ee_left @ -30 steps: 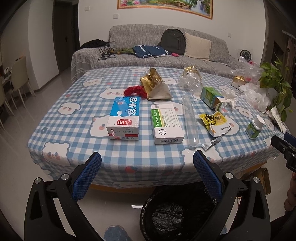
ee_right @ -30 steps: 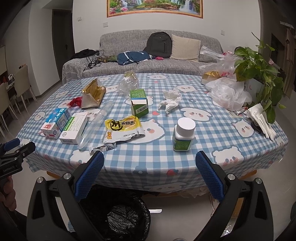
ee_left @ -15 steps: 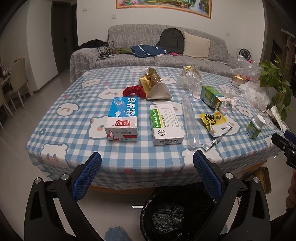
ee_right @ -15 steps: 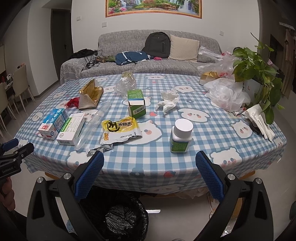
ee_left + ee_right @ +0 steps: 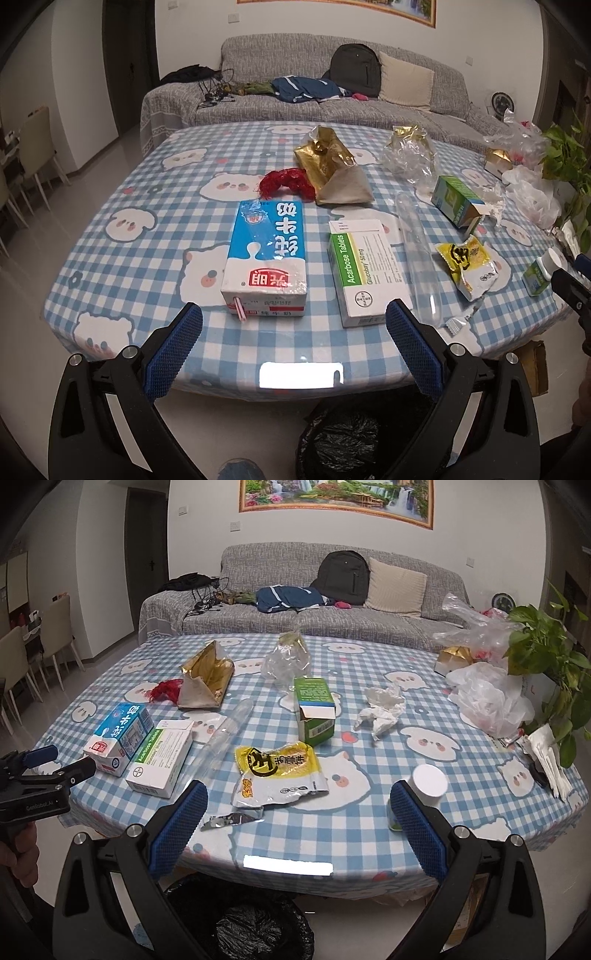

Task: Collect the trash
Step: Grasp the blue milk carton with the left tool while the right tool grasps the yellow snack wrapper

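Left wrist view: my left gripper (image 5: pixel 294 318) sits at the lower centre of the frame, its blue-padded fingers (image 5: pixel 173 350) spread wide and holding nothing, poised over the near edge of the checked table (image 5: pixel 147 280). The milk carton (image 5: pixel 266 255) lies flat at frame centre, just ahead of the gap between the fingers. To its right lies the white-and-green tablet box (image 5: pixel 365 269), then a clear plastic tube (image 5: pixel 417 254) and the yellow snack wrapper (image 5: pixel 467 266). A red net (image 5: pixel 284 181) and a gold foil bag (image 5: pixel 330 166) lie above the carton in the frame. The black-lined trash bin (image 5: pixel 343 439) stands on the floor at bottom centre, below the table edge.

Right wrist view: my right gripper (image 5: pixel 299 812) occupies the lower centre, its fingers (image 5: pixel 415 825) likewise wide apart and empty. The yellow snack wrapper (image 5: pixel 279 773) lies between and just beyond the fingertips, with a torn foil strip (image 5: pixel 227 819) near the left finger. A white-capped bottle (image 5: pixel 424 790) stands touching the right finger in the picture; I cannot tell whether they truly meet. An opened green box (image 5: pixel 316 710) stands upright at centre, crumpled paper (image 5: pixel 382 709) to its right. The trash bin (image 5: pixel 255 930) shows at the bottom. The left gripper (image 5: pixel 55 764) enters at the left edge.
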Motion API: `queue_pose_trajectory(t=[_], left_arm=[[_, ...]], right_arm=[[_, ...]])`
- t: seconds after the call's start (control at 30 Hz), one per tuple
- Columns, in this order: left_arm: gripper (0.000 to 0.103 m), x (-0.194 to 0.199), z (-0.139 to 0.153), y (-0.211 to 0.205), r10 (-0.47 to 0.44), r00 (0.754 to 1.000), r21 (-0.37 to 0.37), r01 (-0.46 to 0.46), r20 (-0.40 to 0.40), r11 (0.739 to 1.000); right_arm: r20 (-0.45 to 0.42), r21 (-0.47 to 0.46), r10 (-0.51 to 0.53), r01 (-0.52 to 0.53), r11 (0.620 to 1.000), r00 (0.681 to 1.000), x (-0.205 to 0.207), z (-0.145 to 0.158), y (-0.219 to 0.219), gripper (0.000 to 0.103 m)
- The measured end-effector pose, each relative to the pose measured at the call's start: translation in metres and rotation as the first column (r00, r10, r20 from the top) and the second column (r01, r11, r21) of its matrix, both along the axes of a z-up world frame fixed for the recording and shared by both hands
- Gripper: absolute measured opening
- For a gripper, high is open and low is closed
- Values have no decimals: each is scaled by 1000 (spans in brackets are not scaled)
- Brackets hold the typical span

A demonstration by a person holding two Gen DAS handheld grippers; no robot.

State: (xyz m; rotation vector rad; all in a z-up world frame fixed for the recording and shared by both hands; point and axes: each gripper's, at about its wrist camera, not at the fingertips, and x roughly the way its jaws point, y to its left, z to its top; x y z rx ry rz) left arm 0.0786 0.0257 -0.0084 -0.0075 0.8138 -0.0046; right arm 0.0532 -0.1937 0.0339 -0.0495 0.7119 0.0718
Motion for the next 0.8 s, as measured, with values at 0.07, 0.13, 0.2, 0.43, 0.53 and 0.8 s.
queue_pose_trajectory(t=[0.07,0.13,0.2,0.43,0.53,0.8], left_arm=[[97,13,-3,3,-3,1000,4,3,-11,1000],[97,25,-7,9,3,1000,-11,-3,-24,1000],[97,37,-11,13,4,999,-12,-5,-35,1000],[96,75,-25,19,16,997,-13,-17,-74,1000],[95,86,-29,19,16,996,-11,-17,-84,1000],[86,108,-51,18,18,989,-9,-19,-146,1000]], right_arm=[[-19,-2,6,-6,1000,1000,15,-6,6,95],[-31,-14,10,-10,1000,999,28,-12,14,95],[-41,-17,8,-9,1000,999,42,-19,19,95],[-102,-15,-7,5,1000,995,78,-42,25,95],[-132,-26,-15,12,1000,991,89,-53,27,95],[-186,-51,-32,23,998,982,105,-75,28,95]])
